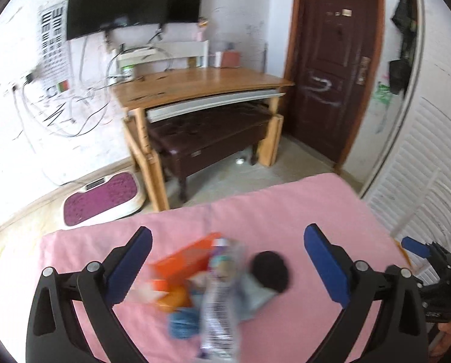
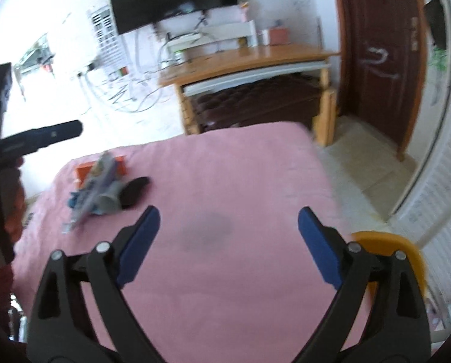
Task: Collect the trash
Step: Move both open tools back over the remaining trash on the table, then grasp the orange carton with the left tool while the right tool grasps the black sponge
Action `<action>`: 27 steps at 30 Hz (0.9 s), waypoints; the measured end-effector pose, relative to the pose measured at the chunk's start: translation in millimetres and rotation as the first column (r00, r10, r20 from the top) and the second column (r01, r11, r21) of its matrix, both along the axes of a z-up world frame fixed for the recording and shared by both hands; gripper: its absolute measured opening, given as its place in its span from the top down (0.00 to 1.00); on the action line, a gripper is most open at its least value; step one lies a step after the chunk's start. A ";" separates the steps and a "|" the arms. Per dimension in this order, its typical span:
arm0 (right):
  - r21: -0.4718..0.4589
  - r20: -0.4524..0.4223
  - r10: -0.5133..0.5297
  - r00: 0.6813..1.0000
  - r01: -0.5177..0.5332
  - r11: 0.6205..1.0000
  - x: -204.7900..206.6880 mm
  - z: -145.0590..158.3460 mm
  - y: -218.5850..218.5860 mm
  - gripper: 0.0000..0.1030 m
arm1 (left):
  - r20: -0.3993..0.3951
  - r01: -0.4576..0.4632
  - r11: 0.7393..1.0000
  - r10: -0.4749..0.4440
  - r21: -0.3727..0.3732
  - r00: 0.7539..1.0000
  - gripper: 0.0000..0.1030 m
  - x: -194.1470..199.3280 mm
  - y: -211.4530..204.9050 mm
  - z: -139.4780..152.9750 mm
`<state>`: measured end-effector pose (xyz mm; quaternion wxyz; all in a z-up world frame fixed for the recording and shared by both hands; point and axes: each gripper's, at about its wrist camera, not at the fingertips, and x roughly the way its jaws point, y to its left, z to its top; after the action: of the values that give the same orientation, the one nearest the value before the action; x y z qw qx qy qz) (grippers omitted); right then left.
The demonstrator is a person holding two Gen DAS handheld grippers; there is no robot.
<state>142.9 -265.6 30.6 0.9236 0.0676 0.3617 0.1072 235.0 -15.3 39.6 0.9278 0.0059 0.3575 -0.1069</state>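
Both the left gripper [image 1: 227, 260] and right gripper [image 2: 228, 233] have jaws spread, empty. The blurred heap of crinkly wrappers and orange carton [image 1: 207, 284] on the pink bed [image 1: 270, 211] is loose, so a pinch may catch only one piece and scatter the rest.

We see matt pink cloth on the bed [image 2: 240, 181], a crinkly clear plastic wrapper [image 1: 221, 299], glossy orange carton [image 1: 184, 257], matt black plastic fingers [image 1: 325, 260] with blue pads, and a smooth varnished wood desk [image 1: 201, 83].
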 end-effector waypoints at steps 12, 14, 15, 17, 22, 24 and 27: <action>0.039 -0.027 0.172 0.985 -0.170 0.985 73.6 8.7 94.1 0.09 | -0.102 0.045 0.999 -0.042 0.030 0.994 0.07 23.7 48.5 -29.8; 0.022 -0.022 0.179 0.984 -0.179 0.984 90.7 11.1 103.8 0.09 | -0.125 0.053 0.998 -0.049 0.029 0.991 0.08 32.7 52.8 -38.7; 0.008 -0.020 0.186 0.982 -0.186 0.983 100.1 12.4 109.0 0.09 | -0.141 0.052 0.998 -0.045 0.044 0.989 0.07 37.8 54.6 -44.5; -0.018 -0.014 0.202 0.979 -0.203 0.979 108.2 12.1 113.8 0.09 | -0.151 0.063 0.996 -0.053 0.063 0.987 0.07 43.7 56.8 -51.3; -0.098 0.033 0.215 0.976 -0.211 0.973 108.4 6.7 117.2 0.09 | -0.122 0.063 0.994 -0.051 0.094 0.991 0.08 43.2 59.4 -60.0; -0.112 0.032 0.230 0.973 -0.225 0.968 105.5 2.4 117.2 0.09 | -0.123 0.074 0.992 -0.061 0.101 0.991 0.08 39.3 58.6 -63.6; -0.106 -0.002 0.259 0.966 -0.258 0.960 108.4 -5.9 117.6 0.09 | -0.114 0.100 0.992 -0.090 0.079 0.989 0.09 30.9 53.9 -64.8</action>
<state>251.3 -148.0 24.7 0.9061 -0.0297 0.3672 0.2080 265.9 38.6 -25.2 0.8995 0.0564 0.4114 -0.1360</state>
